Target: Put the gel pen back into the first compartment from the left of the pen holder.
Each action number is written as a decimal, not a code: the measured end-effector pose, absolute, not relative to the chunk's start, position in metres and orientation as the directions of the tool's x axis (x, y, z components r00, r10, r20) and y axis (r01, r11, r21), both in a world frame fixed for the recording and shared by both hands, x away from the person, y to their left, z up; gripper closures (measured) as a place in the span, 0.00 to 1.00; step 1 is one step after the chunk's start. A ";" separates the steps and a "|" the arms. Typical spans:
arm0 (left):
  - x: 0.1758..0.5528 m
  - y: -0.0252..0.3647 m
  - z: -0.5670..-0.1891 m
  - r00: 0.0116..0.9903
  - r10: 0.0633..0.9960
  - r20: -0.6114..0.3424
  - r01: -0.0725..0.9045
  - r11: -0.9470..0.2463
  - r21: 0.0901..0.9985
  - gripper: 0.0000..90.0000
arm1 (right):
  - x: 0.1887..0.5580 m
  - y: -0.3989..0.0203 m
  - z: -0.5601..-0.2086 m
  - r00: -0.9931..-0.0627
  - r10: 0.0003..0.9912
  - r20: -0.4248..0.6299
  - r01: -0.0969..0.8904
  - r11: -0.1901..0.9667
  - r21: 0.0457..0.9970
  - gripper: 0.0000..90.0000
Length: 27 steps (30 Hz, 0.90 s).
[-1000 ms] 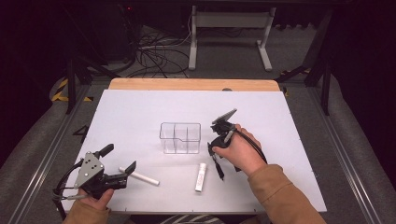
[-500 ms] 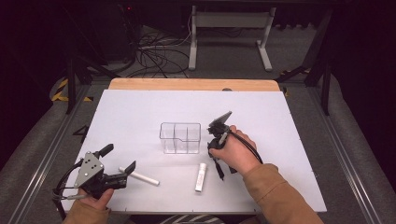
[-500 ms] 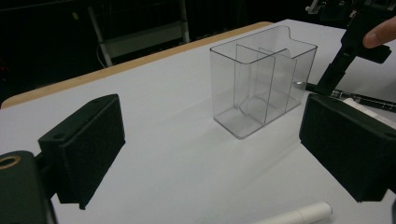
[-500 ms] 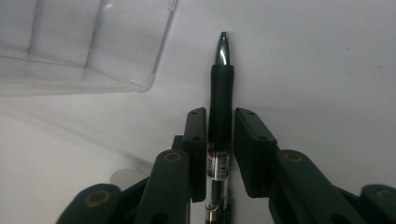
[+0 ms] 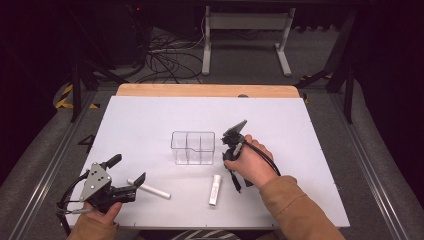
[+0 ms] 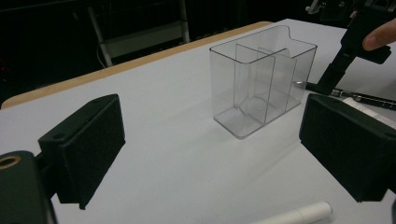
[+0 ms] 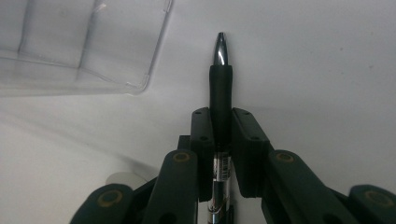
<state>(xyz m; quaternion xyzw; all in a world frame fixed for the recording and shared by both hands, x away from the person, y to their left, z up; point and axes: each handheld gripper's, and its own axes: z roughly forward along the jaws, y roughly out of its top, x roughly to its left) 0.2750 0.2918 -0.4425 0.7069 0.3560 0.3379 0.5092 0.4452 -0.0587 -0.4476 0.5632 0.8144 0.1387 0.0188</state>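
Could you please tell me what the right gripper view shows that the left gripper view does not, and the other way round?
Right gripper view alone: the right gripper with its jaws, which have just been closing, pressed on the black grip of a pen, its silver tip pointing away over the white table.

Left gripper view alone: the left gripper with its jaws wide apart and nothing between them, and the end of a white tube at the bottom edge.

Both: the clear divided organizer standing on the table, and the pen.
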 end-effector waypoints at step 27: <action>0.275 0.291 -0.442 0.519 0.847 0.114 0.162 -0.229 0.960 0.08 | 0.432 -0.075 -0.418 -0.414 0.893 0.179 0.869 0.328 0.372 0.89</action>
